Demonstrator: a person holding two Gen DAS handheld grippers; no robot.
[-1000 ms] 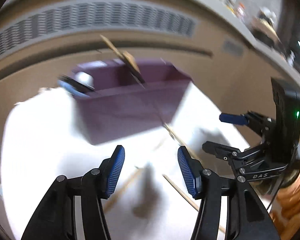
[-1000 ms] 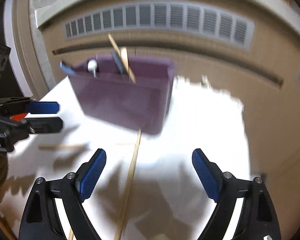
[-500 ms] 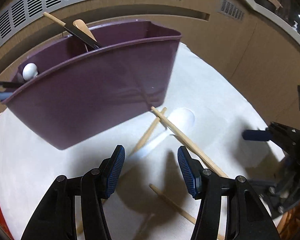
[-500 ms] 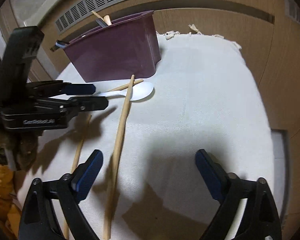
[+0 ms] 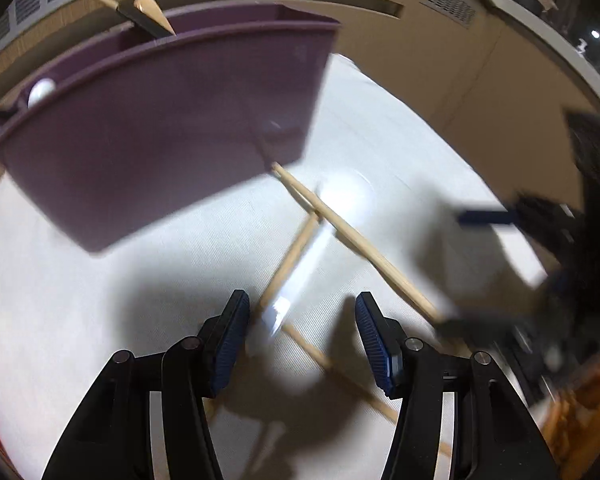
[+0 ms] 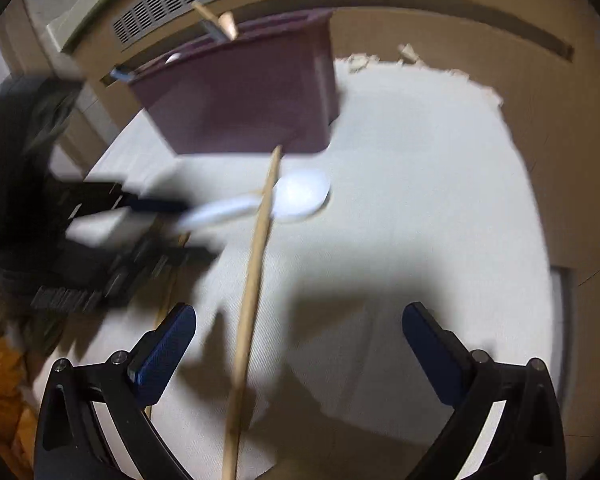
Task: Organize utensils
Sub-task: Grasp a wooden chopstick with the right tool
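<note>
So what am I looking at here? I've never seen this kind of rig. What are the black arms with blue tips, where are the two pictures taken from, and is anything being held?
No robot: a person holds a two-finger claw in each hand, with a fisheye camera on each looking along its fingers. The left claw fills the bottom of the left view, the right claw the bottom of the right view; each also appears blurred in the other's picture. On the white cloth stands a purple utensil bin already holding a few utensils. Loose in front of it lie a white spoon and wooden chopsticks. Nothing is held: both claws are open, and the right one's jaws have just been opening.
</note>
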